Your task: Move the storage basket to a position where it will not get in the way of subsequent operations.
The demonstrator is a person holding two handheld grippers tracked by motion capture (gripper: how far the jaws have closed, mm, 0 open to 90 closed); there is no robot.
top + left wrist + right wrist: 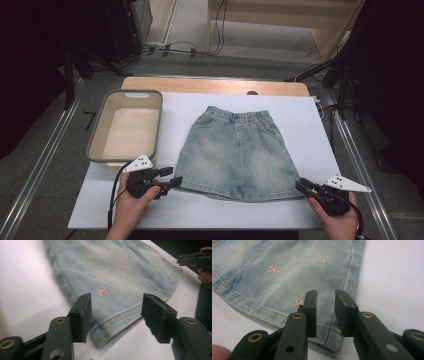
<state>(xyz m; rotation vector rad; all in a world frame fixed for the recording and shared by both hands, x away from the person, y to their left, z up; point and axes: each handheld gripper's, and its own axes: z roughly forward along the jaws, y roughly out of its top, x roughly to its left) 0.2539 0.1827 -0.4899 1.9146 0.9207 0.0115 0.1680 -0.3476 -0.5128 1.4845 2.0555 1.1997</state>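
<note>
A pair of light-blue denim shorts with small pink bows lies flat on a white sheet, waistband at the far side. My left gripper sits at the hem's lower left corner. In the left gripper view its jaws stand wide open over that corner of the shorts, not pressing it. My right gripper is at the hem's lower right corner. Its jaws stand a narrow gap apart above the side seam of the shorts, with no cloth pinched between them.
A grey-rimmed, cream plastic bin stands at the left of the white sheet. The wooden table edge runs along the back. Metal rails flank the table. The other hand's gripper shows far off in the left gripper view.
</note>
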